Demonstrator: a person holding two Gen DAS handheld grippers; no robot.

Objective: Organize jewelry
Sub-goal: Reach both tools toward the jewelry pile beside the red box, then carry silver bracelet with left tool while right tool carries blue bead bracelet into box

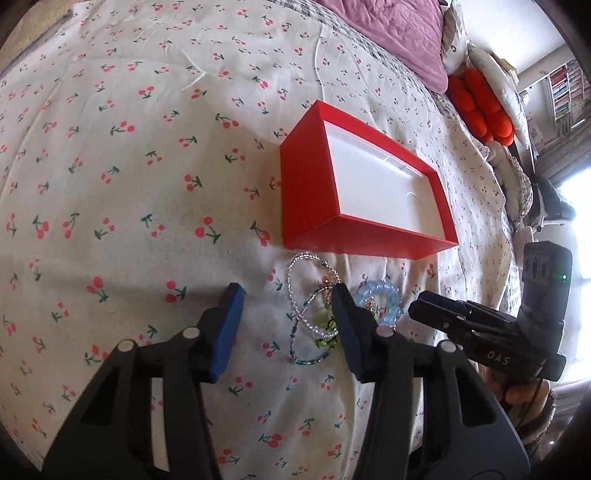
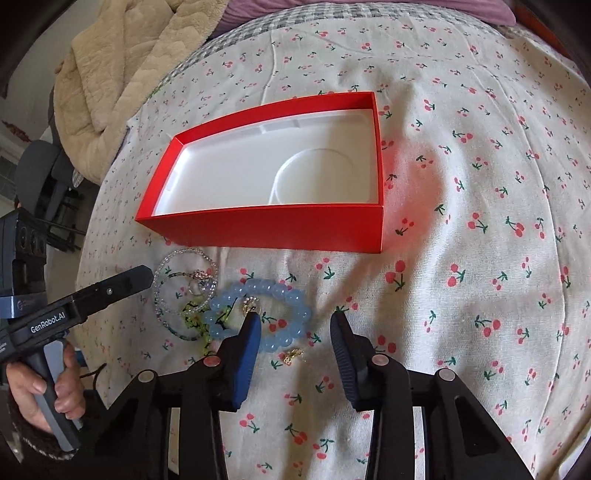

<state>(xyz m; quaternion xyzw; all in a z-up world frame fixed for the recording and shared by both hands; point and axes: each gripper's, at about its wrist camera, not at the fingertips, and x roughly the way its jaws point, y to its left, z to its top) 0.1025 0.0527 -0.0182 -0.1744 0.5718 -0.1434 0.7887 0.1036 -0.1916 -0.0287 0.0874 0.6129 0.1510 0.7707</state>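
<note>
An open red box [image 1: 314,199] [image 2: 280,227] with a white moulded liner lies on the cherry-print bedspread. In front of it lies a pile of jewelry: a clear beaded bracelet [image 1: 295,291] [image 2: 162,273], a green beaded piece [image 1: 325,332] [image 2: 194,321], a chunky light-blue bead bracelet [image 1: 384,295] [image 2: 280,295] and a small gold earring [image 2: 291,355]. My left gripper [image 1: 286,295] is open, its fingers either side of the clear and green bracelets. My right gripper [image 2: 295,319] is open, just above the blue bracelet and the earring. Each gripper shows in the other's view.
The bedspread [image 1: 129,166] covers the bed. A beige blanket [image 2: 122,55] lies at the far left in the right wrist view. A purple pillow [image 1: 399,33] and an orange cushion [image 1: 480,107] lie at the bed's far right. A hand [image 2: 44,391] holds the left gripper's handle.
</note>
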